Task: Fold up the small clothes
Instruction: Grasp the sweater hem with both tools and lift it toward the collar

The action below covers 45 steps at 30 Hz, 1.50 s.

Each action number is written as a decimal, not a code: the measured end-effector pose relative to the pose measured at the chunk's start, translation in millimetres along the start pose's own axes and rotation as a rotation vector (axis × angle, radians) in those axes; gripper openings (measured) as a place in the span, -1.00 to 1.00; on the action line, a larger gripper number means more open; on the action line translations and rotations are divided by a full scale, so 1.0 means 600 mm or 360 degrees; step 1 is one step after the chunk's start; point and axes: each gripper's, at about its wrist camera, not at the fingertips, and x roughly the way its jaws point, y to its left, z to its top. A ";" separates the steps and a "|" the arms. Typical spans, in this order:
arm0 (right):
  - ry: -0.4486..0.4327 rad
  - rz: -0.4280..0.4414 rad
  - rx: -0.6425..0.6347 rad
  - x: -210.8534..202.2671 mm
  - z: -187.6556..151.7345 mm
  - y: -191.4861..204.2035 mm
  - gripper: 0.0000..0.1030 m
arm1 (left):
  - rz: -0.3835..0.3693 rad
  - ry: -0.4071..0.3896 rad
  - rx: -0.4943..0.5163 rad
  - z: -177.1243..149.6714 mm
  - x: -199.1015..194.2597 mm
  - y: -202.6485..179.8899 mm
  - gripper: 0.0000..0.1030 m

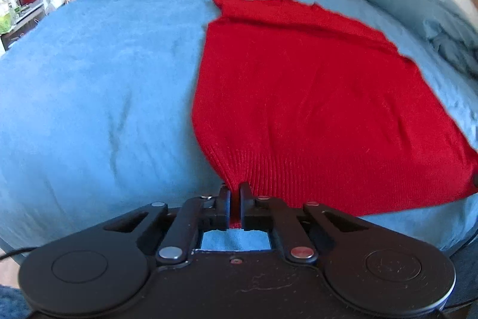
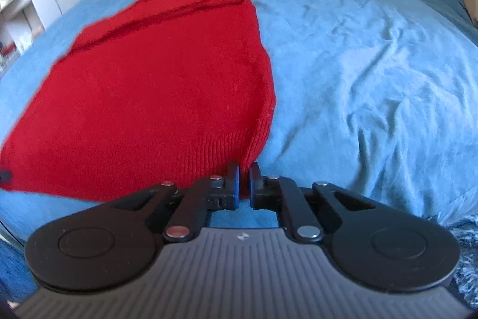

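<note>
A blue bed (image 1: 89, 79) fills both views, a red knitted sweater (image 1: 298, 97) lies flat on it at centre frame, and the left gripper (image 1: 235, 193) and right gripper (image 2: 244, 174) each pinch one bottom corner of its ribbed hem.

Left gripper (image 1: 235, 193) — matte black, round hubs, silver and red rivets, thin cable at lower left. Right gripper (image 2: 244, 174) — black linkage, blue pads, ribbed grey housing along the bottom.
</note>
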 end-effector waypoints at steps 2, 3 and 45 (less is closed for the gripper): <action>-0.0033 0.0064 0.0092 -0.019 0.015 -0.012 -0.59 | -0.0022 -0.0039 -0.0027 0.014 -0.026 0.003 -0.89; -0.0053 0.0099 0.0130 -0.030 0.027 -0.016 -0.59 | -0.0042 -0.0065 -0.0042 0.026 -0.042 0.004 -0.90; -0.0436 -0.0091 -0.0201 0.457 0.633 0.055 0.93 | 0.0350 -0.0367 -0.0170 0.626 0.384 -0.065 0.81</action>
